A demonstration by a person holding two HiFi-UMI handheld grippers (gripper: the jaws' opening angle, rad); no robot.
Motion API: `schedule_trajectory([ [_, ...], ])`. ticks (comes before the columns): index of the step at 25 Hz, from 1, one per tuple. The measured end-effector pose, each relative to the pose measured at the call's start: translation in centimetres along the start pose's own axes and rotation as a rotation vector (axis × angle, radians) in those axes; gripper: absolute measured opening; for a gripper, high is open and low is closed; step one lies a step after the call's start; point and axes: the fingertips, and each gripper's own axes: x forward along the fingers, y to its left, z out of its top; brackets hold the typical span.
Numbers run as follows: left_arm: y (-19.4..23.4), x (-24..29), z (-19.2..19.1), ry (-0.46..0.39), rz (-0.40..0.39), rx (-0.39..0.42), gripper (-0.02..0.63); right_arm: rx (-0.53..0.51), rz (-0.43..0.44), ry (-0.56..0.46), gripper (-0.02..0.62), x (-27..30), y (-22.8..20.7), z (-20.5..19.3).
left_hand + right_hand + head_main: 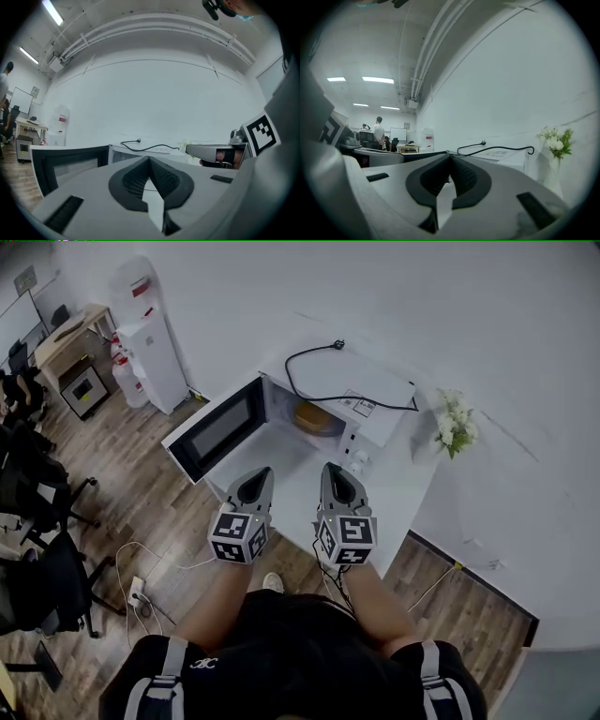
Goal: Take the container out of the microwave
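While both pairs of fingers are pressed tight together, I hold nothing at all. On my left gripper the dark ribbed fingers meet at their tips with no gap and nothing between them. On my right gripper the fingers are closed the same way, pad against pad. I hold the two grippers level and side by side, a little apart. Both point at the white microwave oven and touch neither it nor each other.

The microwave stands on the white desk against the wall. Its black-windowed door is swung wide open to the left, so the cavity faces me. Inside it sits the round yellow-orange container, towards the right of the cavity floor and well beyond my fingertips. From above I see only part of its top under the oven roof, and I cannot tell what is in it.

A black power cord lies loose on top of the microwave, its plug near the wall. To the right of the oven, a small white vase on the desk holds pale flowers with green leaves. My fingertips hover over the front strip of the desk, short of the cavity opening.
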Motion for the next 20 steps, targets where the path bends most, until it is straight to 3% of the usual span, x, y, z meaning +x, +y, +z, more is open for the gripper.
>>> schedule_trajectory([
  [10, 4.7, 8.9, -1.2, 0.069, -0.14, 0.07, 0.008, 0.003, -0.155, 0.016, 0.005, 6.6, -3.7, -1.9],
  [20, 3.7, 15.1, -3.4, 0.13, -0.242, 0.34, 0.005, 0.02, -0.214, 0.04, 0.005, 7.8, -7.2, -3.4],
])
